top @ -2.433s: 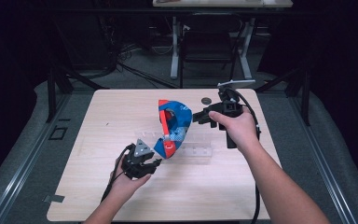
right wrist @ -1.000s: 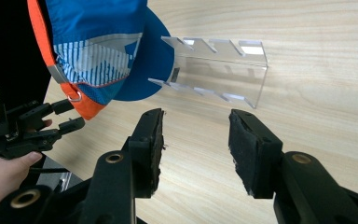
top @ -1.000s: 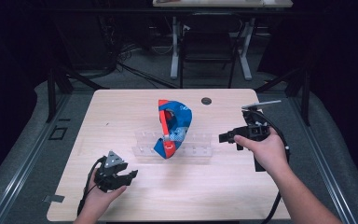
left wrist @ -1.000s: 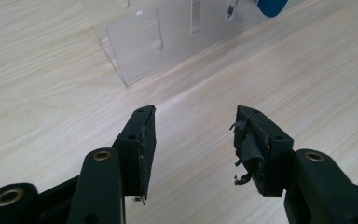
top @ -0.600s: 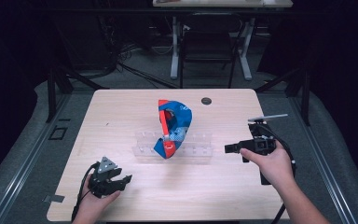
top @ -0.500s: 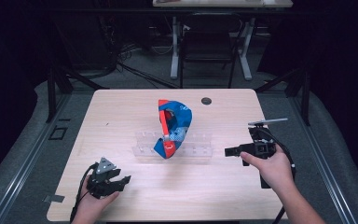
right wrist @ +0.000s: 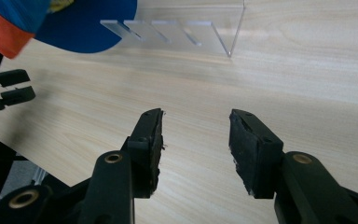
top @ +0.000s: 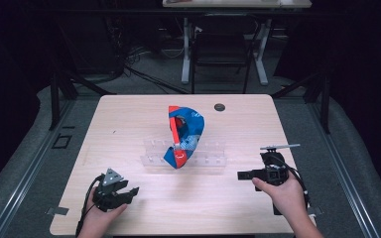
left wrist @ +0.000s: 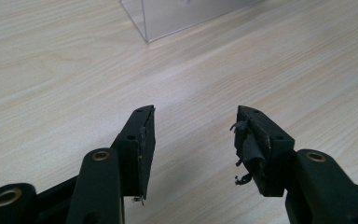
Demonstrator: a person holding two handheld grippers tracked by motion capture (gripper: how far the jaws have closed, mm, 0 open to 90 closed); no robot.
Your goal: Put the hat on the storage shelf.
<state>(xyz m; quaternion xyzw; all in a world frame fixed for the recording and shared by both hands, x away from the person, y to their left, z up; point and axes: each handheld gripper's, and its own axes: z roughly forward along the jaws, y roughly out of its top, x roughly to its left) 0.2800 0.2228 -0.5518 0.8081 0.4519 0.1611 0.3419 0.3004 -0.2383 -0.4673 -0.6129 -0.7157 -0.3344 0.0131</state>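
The blue, red and white patterned plate point(top: 183, 136) stands on edge in the clear acrylic slotted rack point(top: 208, 153) at the middle of the pale wooden table point(top: 129, 119), leaning a little and showing a red band down its near face; in the right gripper view its blue rim point(right wrist: 74, 21) pokes in at the top left beside the rack's transparent dividers point(right wrist: 168, 32). It looks stiff and fairly light, probably melamine or glazed ware, so smooth and apt to slip between hard pads, and it could chip if it tipped out of its slot. The best hold, I judge, is on the upper rim, well clear of the rack, with the jaws pinching across the thin edge so it lifts straight out of the slot. The left gripper point(top: 124, 192) rests near the table's near left corner, well apart from the plate, its jaws spread wide over bare wood with nothing between them, a corner of the rack point(left wrist: 168, 18) ahead. The right gripper point(top: 244, 174) hangs at the near right, likewise gaping and empty, pointing toward the rack.
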